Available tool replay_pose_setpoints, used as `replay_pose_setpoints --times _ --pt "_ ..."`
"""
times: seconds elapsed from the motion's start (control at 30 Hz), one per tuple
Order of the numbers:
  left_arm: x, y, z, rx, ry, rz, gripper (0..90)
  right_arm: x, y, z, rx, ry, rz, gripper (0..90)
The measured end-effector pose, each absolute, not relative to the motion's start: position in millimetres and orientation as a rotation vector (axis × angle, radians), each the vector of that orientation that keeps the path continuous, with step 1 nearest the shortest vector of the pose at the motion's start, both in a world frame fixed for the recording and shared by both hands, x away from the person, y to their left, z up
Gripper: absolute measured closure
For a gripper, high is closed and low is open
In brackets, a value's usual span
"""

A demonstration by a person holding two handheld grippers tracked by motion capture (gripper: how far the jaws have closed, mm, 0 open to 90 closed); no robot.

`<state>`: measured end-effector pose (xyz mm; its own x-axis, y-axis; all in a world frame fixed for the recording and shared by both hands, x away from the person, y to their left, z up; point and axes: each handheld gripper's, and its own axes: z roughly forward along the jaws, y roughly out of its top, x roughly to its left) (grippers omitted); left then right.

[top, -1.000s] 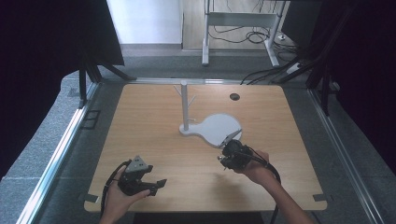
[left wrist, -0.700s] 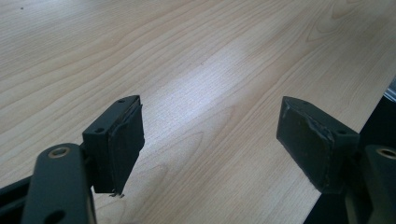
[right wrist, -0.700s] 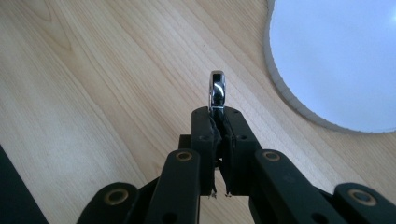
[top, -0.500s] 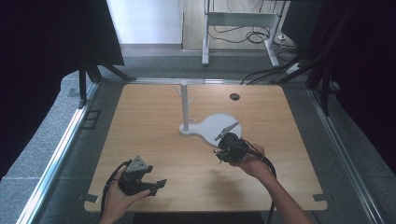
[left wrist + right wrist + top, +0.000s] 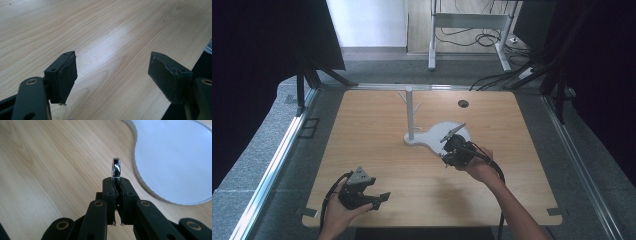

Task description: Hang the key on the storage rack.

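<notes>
A white stand with a thin branched post [image 5: 410, 115] rises from a flat white base [image 5: 447, 134] at mid table. My right gripper [image 5: 447, 152] hovers at the base's near edge, shut on a small shiny metal ring [image 5: 116, 168]. The ring stands upright out of the closed jaws of the right gripper [image 5: 117, 182], with the white base [image 5: 175, 157] just ahead to the right. My left gripper [image 5: 379, 201] rests near the table's front left. The left gripper [image 5: 112, 75] is open, with bare wood between its pads.
The wooden table [image 5: 377, 130] has a dark cable hole [image 5: 463, 103] at the back right. Metal rails run along both sides. The table's front edge [image 5: 200, 55] lies close beside the left gripper. A desk frame and cables stand beyond the far edge.
My right gripper has moved left and away from the person, closer to the white base, still holding the ring. The left gripper has stayed put.
</notes>
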<state>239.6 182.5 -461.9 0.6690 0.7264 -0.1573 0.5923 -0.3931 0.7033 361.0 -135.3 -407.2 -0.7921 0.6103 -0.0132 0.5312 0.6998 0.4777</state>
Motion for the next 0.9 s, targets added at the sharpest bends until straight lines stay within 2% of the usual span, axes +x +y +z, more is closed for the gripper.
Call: replay_pose_setpoints --times 0.9 --pt "238.5 182.7 -459.6 2.121 1.005 0.226 23.7 392.8 -122.2 -382.0 0.971 2.685 0.742 84.5"
